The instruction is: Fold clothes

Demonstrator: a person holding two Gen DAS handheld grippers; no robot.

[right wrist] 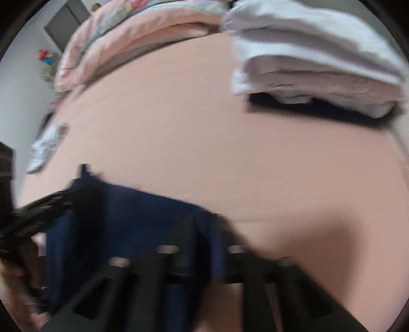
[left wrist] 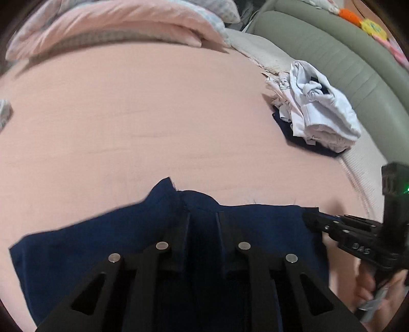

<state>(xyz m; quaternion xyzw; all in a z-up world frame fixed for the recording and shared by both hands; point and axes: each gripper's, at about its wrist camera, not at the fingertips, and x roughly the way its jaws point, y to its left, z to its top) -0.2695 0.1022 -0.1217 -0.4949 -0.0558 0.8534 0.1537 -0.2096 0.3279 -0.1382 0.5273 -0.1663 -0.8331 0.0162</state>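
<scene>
A navy blue garment (left wrist: 102, 245) lies on the pink bed sheet (left wrist: 153, 115) right under both grippers. My left gripper (left wrist: 202, 217) sits over its upper edge, fingers a small gap apart with cloth between them. My right gripper (right wrist: 204, 224) is over the garment's right corner (right wrist: 153, 217); that view is blurred by motion. The right gripper also shows in the left wrist view (left wrist: 332, 224), at the garment's right edge. The left gripper shows in the right wrist view (right wrist: 46, 206), at the garment's left side.
A stack of white and pale folded clothes (left wrist: 319, 109) on a dark piece lies at the bed's right edge, also in the right wrist view (right wrist: 319, 69). A pink duvet (left wrist: 115, 23) is bunched at the far side. A grey-green padded surface (left wrist: 332, 46) borders the right.
</scene>
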